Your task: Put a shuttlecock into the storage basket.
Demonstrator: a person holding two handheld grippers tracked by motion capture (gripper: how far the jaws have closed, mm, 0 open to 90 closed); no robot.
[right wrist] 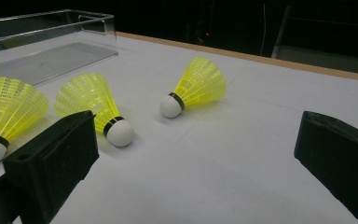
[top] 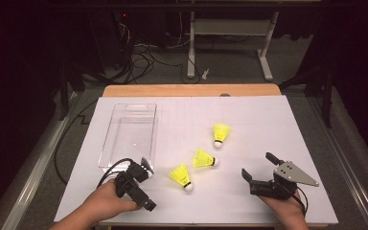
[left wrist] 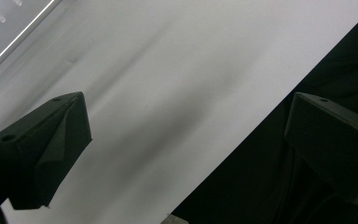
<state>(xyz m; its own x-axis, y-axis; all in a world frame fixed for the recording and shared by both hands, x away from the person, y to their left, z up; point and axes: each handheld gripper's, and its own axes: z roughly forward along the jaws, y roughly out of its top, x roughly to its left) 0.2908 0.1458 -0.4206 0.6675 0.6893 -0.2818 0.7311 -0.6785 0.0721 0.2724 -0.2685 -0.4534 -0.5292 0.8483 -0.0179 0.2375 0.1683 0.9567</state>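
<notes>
Three yellow shuttlecocks (top: 221, 133) (top: 203, 158) (top: 181, 176) lying mid-frame on the white table (top: 249, 115), right of a clear tray (top: 127, 135). Left gripper (top: 146, 186) lower left, right gripper (top: 258, 167) lower right: both wide open, empty. No readable writing.

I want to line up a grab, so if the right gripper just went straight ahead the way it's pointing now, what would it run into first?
Probably the middle shuttlecock. The right gripper points toward the three, jaws open, and that one lies nearest its line, just inside the left jaw. Depth is hard to judge, so it might slip past.
</notes>
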